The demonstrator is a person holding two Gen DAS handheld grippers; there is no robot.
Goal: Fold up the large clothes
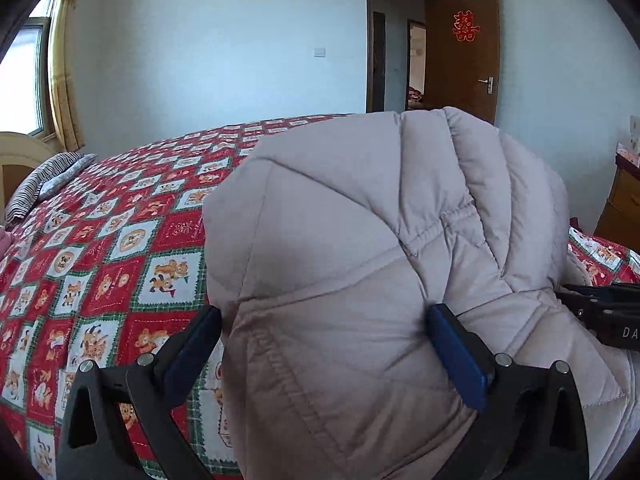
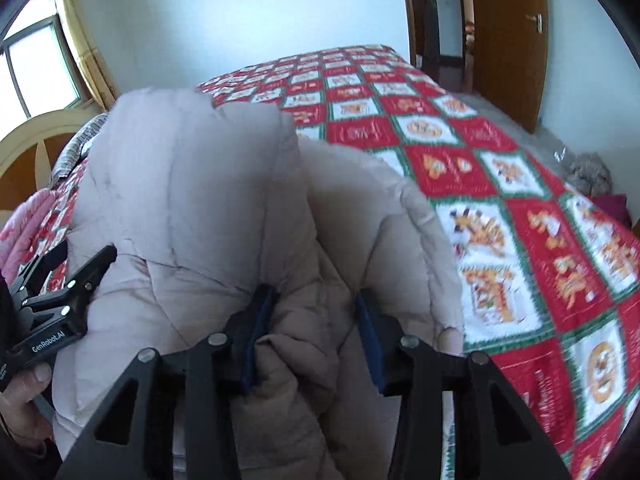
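While both hand-held grippers, left (image 1: pixel 324 344) and right (image 2: pixel 316 334), clamp the padded coat (image 1: pixel 360 220) above the bed (image 1: pixel 100 240), a fold is mid-carry; next, lowering it flat.

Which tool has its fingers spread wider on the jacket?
The left tool: its blue pads straddle a broad fold of jacket; the right tool's pads sit closer together on a bunched fold.
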